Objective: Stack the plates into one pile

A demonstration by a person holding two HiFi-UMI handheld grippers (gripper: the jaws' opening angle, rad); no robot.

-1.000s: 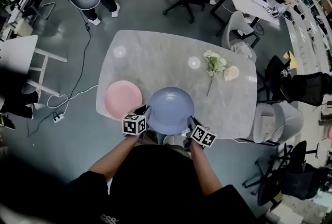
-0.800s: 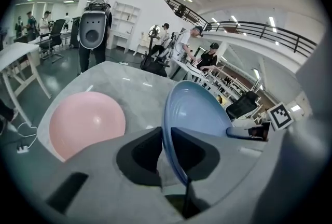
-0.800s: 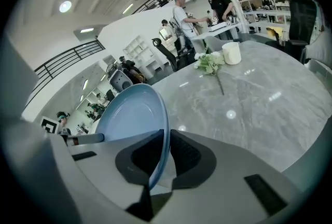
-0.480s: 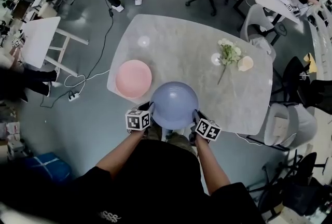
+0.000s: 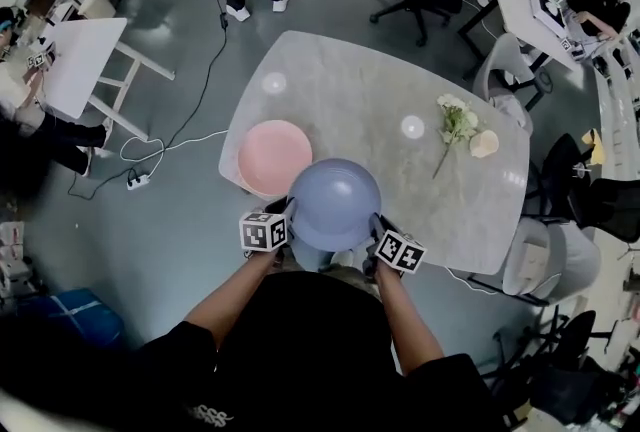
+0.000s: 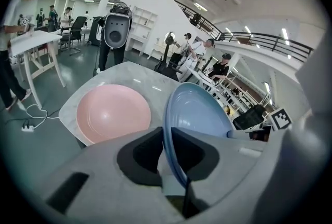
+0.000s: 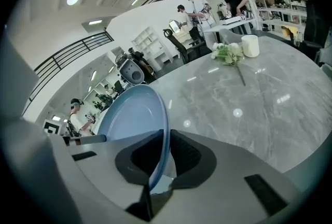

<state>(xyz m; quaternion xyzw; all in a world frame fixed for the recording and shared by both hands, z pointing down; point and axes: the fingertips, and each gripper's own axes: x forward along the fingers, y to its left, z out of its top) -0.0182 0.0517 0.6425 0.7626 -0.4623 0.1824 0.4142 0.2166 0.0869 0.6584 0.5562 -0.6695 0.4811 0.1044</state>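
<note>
I'm looking steeply down through the head view, from high over the marble table, taking in its whole top. The left gripper view is sitting low and very close on the near rim of the blue plate, facing out over the pink plate. The right gripper view is hugging the same rim, facing toward the flowers. All three are sharing the blue plate.

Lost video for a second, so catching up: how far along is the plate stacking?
Done: nothing is stacked yet. In hand: the blue plate is gripped at opposite rims by the left gripper and right gripper, held beside the pink plate, which lies on the table. Left: set the blue plate onto the pink one and release.
</note>
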